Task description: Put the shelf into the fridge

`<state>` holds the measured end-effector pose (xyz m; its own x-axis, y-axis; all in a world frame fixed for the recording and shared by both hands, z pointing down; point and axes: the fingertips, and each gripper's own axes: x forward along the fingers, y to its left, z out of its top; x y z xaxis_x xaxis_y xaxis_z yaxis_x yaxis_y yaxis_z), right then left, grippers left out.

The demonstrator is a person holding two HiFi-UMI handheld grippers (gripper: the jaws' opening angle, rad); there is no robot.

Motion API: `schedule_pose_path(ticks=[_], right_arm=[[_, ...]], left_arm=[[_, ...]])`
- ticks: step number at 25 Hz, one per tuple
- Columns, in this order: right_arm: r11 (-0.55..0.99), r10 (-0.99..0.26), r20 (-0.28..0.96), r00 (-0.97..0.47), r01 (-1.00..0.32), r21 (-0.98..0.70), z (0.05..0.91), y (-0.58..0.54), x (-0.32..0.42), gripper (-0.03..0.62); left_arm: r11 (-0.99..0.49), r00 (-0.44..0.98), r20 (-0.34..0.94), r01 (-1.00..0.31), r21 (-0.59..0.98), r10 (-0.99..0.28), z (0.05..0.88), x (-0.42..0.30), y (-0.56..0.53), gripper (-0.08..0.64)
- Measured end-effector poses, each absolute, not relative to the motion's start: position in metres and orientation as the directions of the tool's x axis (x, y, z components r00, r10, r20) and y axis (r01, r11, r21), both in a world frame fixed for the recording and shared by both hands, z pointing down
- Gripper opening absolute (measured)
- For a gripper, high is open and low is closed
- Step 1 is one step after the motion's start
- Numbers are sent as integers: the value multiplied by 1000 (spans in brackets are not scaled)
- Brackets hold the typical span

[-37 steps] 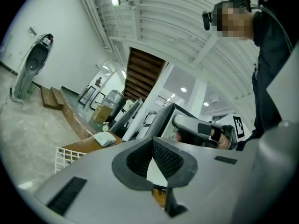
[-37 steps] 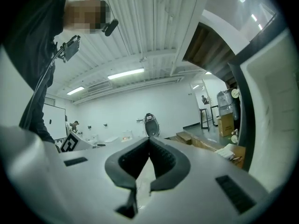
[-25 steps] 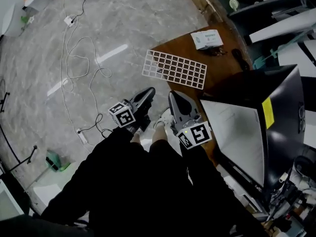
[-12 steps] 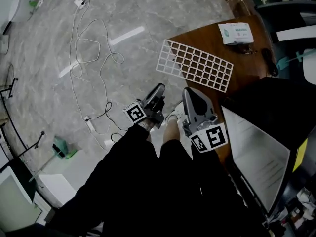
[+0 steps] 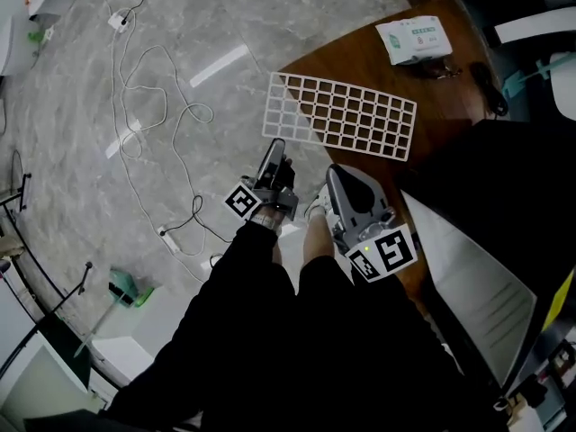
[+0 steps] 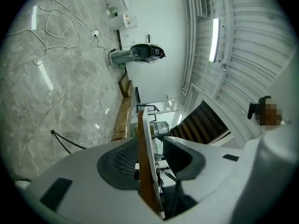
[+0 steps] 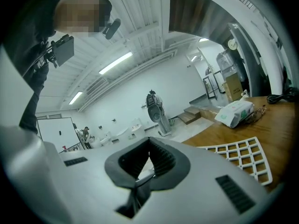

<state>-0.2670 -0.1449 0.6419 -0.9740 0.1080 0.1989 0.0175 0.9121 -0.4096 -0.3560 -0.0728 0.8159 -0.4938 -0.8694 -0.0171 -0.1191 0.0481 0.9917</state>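
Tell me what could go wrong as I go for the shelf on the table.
The left hand-held gripper, whose jaws have just been opening, shows shelf and table edge together between them: it may clamp both. The shelf overhangs the table's edge, so a nudge could tip it off. The right hand-held gripper is shut, so a one-sided lift may sag.

Left claw [image 5: 274, 149] just opening (board edge [image 6: 145, 171] apparently between jaws), right claw [image 5: 337, 173] closed

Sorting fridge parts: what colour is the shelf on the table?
White shelf, best seen in head view.
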Motion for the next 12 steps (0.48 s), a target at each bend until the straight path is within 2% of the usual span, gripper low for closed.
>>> schedule_pose_path(ticks=[12], right_arm=[[908,71,221,-973,-29,-419,656,-166,-263,6]], left_arm=[[1,-551,-42,-78,997,-834,822,-393,-103,153]])
